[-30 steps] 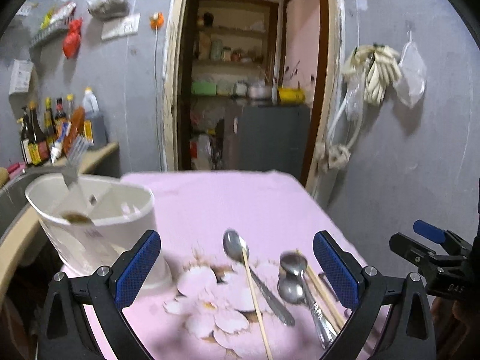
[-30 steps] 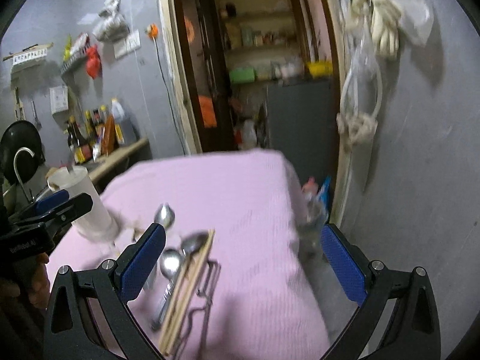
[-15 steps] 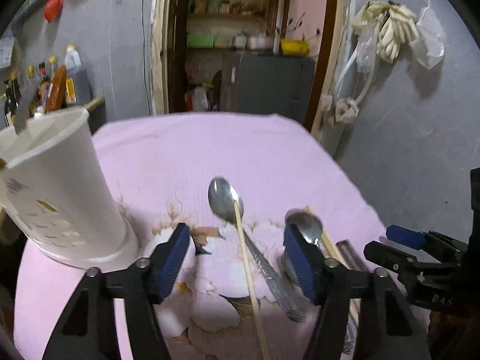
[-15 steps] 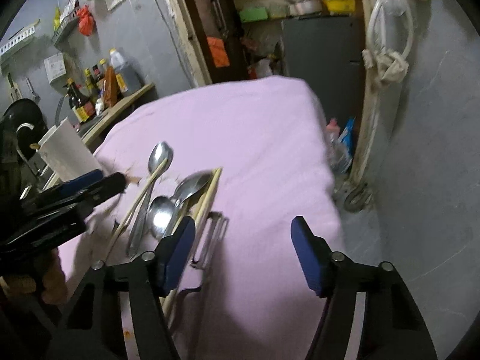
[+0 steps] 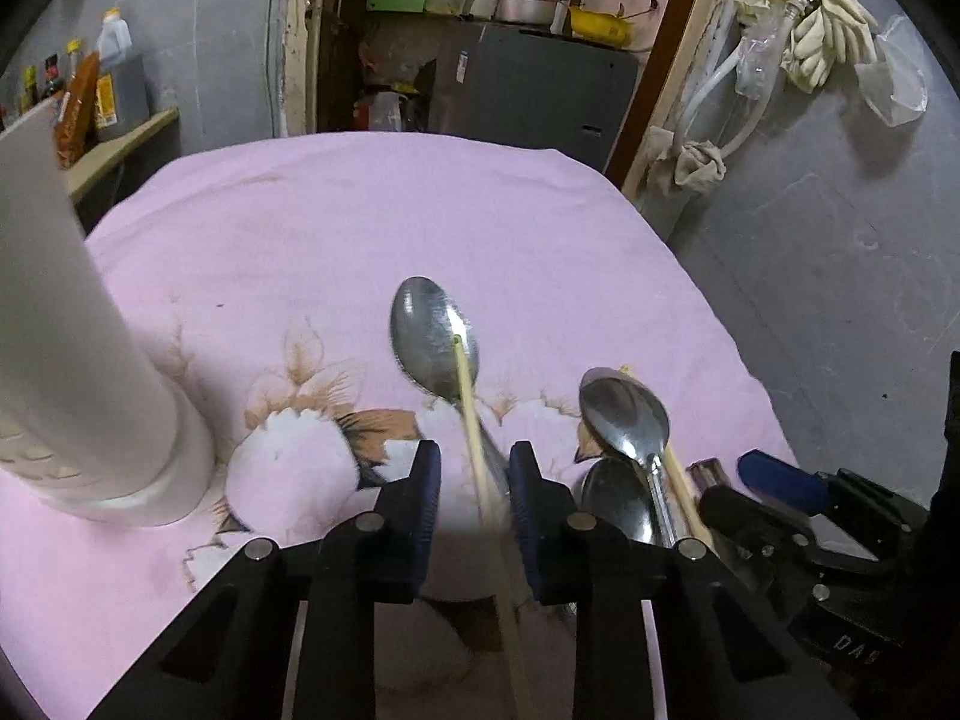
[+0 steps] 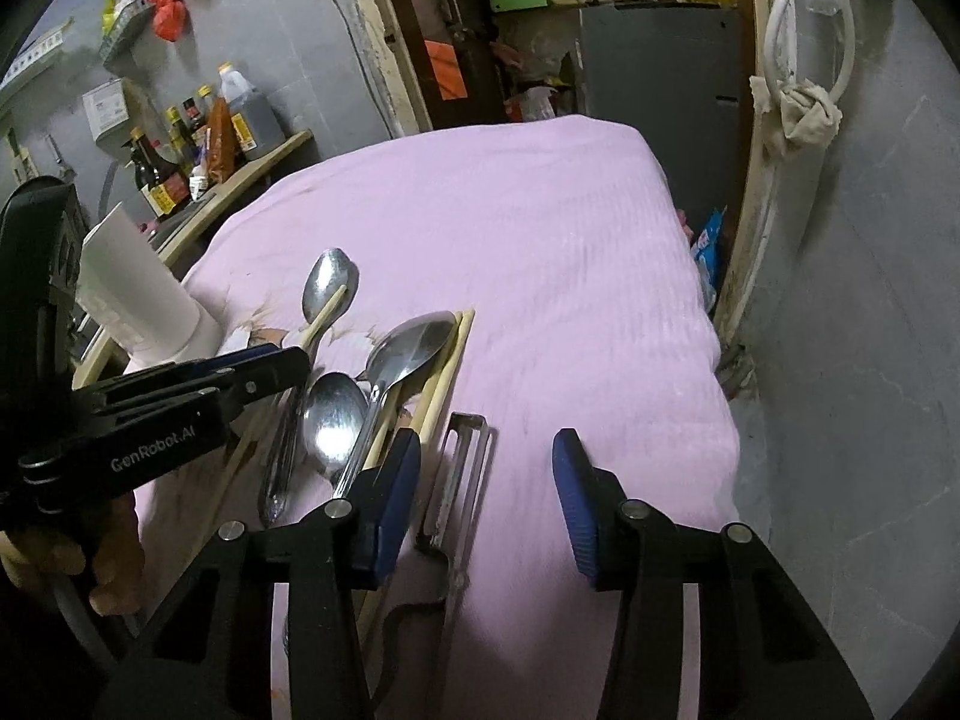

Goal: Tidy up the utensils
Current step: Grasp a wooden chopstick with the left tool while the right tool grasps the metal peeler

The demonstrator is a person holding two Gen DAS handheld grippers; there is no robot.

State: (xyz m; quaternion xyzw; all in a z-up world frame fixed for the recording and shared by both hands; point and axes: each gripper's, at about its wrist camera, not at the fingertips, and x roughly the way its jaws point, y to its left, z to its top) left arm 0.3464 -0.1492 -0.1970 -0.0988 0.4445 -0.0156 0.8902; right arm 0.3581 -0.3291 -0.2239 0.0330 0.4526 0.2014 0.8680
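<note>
Left gripper: the left gripper [image 5: 474,474] sits low over the pink cloth [image 5: 372,240]; blue pads narrowed to a small gap, one on each side of a single chopstick [image 5: 474,420] and the spoon handle under it; whether the pads actually touch either, cannot tell
Right gripper: the right gripper [image 6: 486,468] has its fingers spread wide; nothing between them but cloth and the peeler [image 6: 459,474], which lies just inside the left pad [image 6: 390,492]; it grips nothing
Spoons: a far spoon [image 5: 435,345] lies bowl up, away from the camera, with the chopstick tip resting on its bowl; two more spoons [image 6: 372,384] lie just to its right, one bowl overlapping the other's handle
Chopsticks: a pair of chopsticks [image 6: 447,363] lies along the right side of the two spoons, touching them
Holder: a white utensil holder [image 5: 66,360] stands upright at the left of the cloth, well apart from the spoons; its inside is out of view
Surroundings: sauce bottles [image 6: 192,144] on a ledge by the grey wall; open doorway behind the table
</note>
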